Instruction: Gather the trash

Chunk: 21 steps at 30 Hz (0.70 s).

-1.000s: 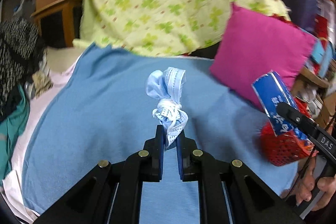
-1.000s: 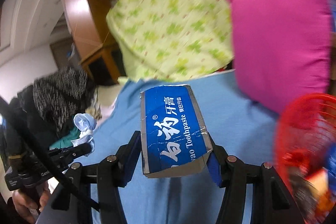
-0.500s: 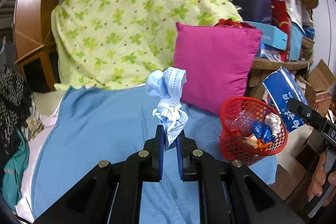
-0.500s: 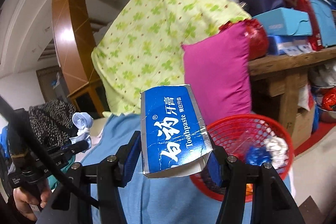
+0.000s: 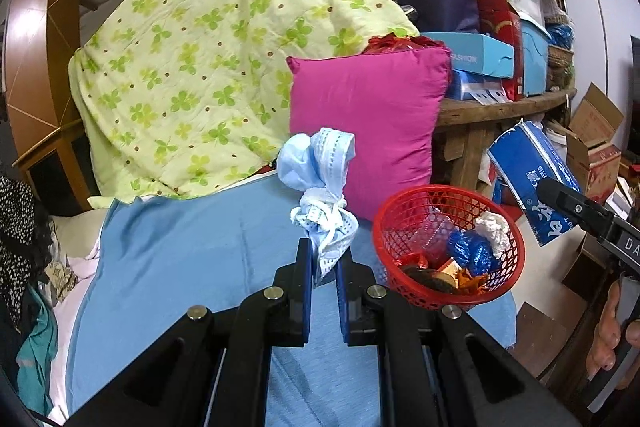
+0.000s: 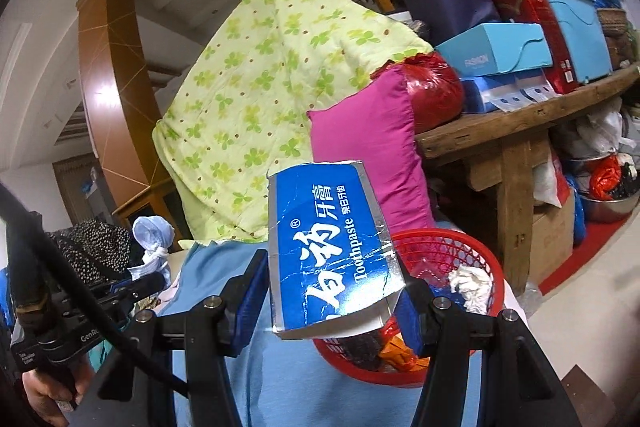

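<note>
Swung toward basket (image 5: 448, 247), now at 4 o'clock of mask (image 5: 320, 195). Left fingers (image 5: 324, 267) pinching mask; right fingers (image 6: 332, 291) clamping box (image 6: 332, 255) above basket. Release next, probably.

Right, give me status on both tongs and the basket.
Left tongs shut on knotted face mask. Right tongs shut on toothpaste box. Red basket ahead on blue sheet, part full. Nothing in the way.
</note>
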### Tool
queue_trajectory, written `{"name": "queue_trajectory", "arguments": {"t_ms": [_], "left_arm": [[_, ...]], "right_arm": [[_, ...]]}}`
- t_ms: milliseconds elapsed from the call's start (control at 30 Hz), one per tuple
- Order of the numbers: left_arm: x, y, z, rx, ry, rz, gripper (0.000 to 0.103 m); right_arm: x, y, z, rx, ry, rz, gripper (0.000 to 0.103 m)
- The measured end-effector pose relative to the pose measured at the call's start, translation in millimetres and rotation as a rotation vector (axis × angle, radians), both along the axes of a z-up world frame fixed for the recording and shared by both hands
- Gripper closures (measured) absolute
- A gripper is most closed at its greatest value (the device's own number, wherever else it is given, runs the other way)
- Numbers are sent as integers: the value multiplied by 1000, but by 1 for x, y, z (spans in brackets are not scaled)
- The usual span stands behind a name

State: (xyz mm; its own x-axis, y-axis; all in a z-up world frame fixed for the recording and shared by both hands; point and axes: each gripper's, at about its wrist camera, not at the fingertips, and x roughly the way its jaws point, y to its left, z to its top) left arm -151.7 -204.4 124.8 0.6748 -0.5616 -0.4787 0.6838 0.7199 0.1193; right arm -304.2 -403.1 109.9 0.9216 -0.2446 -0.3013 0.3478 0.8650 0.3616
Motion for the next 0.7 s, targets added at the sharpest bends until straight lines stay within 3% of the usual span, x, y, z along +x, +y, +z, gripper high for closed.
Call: {"name": "queue_trajectory", "arguments": {"t_ms": [700], "left_arm": [[-8,-34,-11,51,-5,-47,91]], "right_arm": [[-6,-18,-19,52,10,-45,43]]}}
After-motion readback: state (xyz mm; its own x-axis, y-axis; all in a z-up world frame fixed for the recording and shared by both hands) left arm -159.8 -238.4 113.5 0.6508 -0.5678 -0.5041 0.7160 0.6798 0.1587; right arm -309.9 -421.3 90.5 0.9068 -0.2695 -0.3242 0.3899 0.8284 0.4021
